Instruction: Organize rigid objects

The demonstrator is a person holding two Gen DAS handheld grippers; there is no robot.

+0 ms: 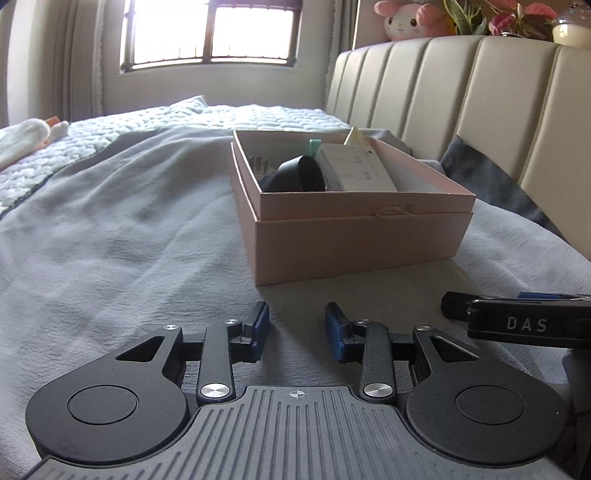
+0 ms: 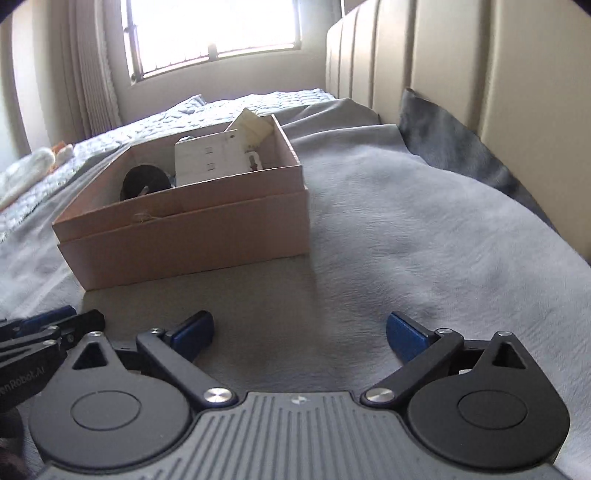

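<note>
Nearest in the left wrist view, the left gripper hangs low over the grey blanket with its blue pads a modest gap apart and nothing between them. Just to its right, the side of the right gripper enters that view, lettered "DAS". In the right wrist view the right gripper is spread much wider, its blue pads well apart and likewise holding nothing, with only blanket beneath; the left gripper shows at the lower left edge there. Beyond both, a pink cardboard box sits open on the bed, nested in what looks like its own lid. Inside it, a black round object lies tilted toward the left half, a white flat box leans beside it on the right, a pale yellowish card pokes up at the far corner, and a small green piece shows behind the black one. The same box appears left of centre from the right wrist. Farther off are a quilted bedspread, a padded beige headboard along the right, a pink plush toy on top of it, and a bright barred window.
</note>
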